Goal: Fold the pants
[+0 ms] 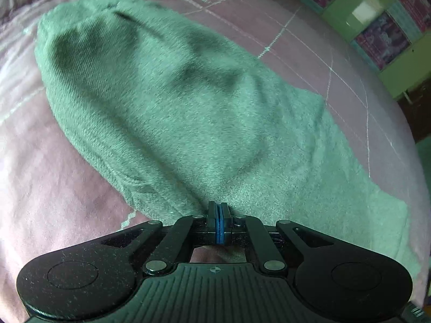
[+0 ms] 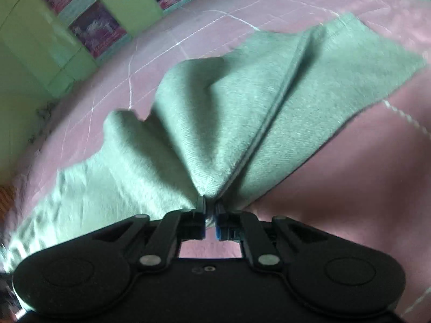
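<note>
Green fleecy pants (image 1: 161, 94) lie spread on a pink quilted bedcover (image 1: 54, 188). In the left wrist view my left gripper (image 1: 218, 208) is at the near edge of the cloth, its blue pads pressed together, and a ridge of fabric runs up into the tips. In the right wrist view the pants (image 2: 229, 113) are pulled up into tented folds that meet at my right gripper (image 2: 210, 202), which is shut on a pinch of the cloth. A long seam runs from that pinch toward the far right corner.
The pink bedcover (image 2: 350, 188) with white stitched lines stretches around the pants on all sides. Beyond the bed's far edge stands a green wall or cabinet with pink posters (image 1: 377, 40) (image 2: 94, 32). A strip of darker floor (image 1: 414, 113) shows at the right.
</note>
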